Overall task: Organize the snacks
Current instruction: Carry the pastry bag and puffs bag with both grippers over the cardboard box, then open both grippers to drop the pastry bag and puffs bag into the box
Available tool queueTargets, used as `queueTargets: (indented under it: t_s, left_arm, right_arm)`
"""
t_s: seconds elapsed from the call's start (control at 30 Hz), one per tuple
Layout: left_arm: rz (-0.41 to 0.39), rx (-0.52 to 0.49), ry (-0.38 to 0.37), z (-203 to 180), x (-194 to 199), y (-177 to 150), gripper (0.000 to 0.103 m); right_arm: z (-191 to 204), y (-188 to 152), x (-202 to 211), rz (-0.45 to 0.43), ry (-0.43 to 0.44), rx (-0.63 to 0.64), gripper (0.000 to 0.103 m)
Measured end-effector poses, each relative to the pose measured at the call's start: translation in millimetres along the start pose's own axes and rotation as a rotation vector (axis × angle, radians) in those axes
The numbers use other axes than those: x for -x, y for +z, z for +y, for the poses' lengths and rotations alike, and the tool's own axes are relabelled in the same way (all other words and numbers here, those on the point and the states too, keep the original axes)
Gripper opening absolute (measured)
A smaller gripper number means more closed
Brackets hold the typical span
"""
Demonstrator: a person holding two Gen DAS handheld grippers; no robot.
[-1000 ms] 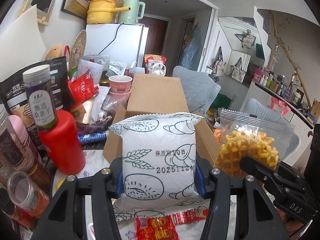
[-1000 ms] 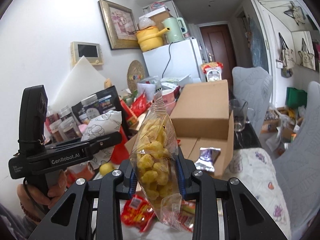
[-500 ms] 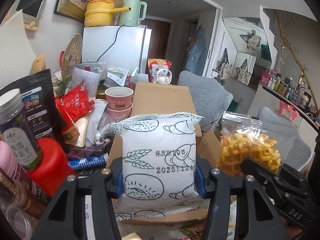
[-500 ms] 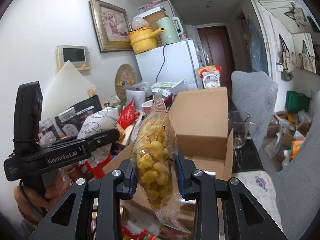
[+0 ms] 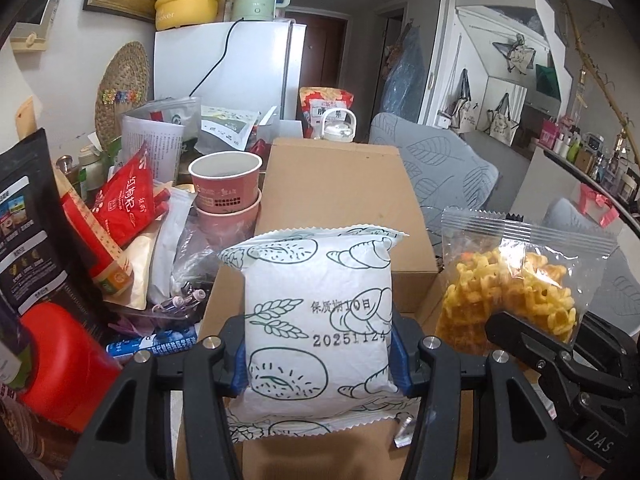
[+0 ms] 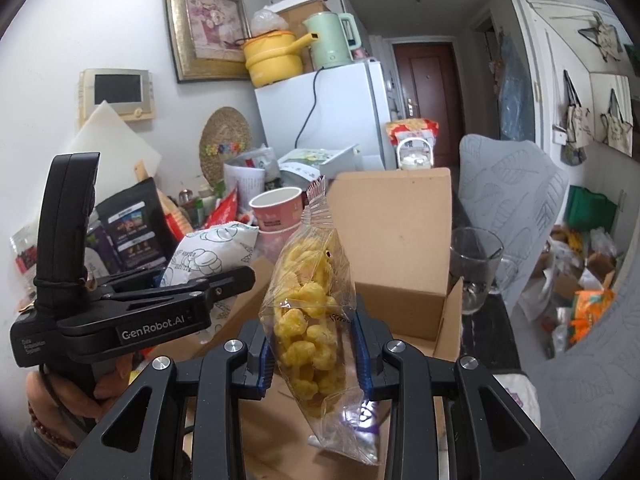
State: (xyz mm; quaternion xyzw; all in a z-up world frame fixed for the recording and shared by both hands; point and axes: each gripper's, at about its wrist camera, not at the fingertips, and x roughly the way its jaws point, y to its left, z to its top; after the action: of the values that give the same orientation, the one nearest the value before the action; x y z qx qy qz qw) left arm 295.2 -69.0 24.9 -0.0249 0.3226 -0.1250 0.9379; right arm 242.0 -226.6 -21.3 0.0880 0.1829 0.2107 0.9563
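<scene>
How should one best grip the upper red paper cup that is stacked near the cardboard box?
Grip the red paper cup at its open rim from above, one finger inside. It stands upright, nested in a second cup, hemmed in by the cardboard box and the packets.

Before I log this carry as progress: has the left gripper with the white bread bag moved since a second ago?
Yes. The left gripper, shut on the white bread bag, has moved forward toward the cardboard box, which now looms larger and extends under the bag.
</scene>
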Motion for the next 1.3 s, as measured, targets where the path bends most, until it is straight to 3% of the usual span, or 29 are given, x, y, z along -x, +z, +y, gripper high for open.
queueTargets:
  t_s: [0.4,0.7,0.93,1.03,1.17,1.3]
  left_arm:
    - [0.134,-0.035,0.071,1.0,-56.4,-8.8,0.053]
    - [0.247,-0.052,0.146,-2.3,-86.6,-22.9,0.053]
    - [0.312,-0.072,0.171,-2.6,-95.6,-30.8,0.054]
    - [0.318,-0.083,0.178,-3.5,-93.0,-30.3,0.055]
    - [0.264,-0.111,0.213,-4.5,-79.2,-23.3,0.055]
    - [0.239,-0.103,0.189,-3.3,-61.0,-13.8,0.055]
  right_arm:
    - [-18.3,-7.9,-62.5,0.172,0.030,-0.042,0.032]
    - [-24.9,-21.9,-85.0,0.304,-0.069,-0.026,0.033]
    - [-29.8,-25.8,-88.7,0.346,-0.152,-0.017,0.037]
    - [-28.5,-24.3,-85.8,0.346,-0.180,-0.012,0.046]
    - [-21.4,-19.4,-75.5,0.322,-0.245,0.026,0.049]
    - [-18.3,-13.6,-61.8,0.301,-0.258,0.009,0.049]
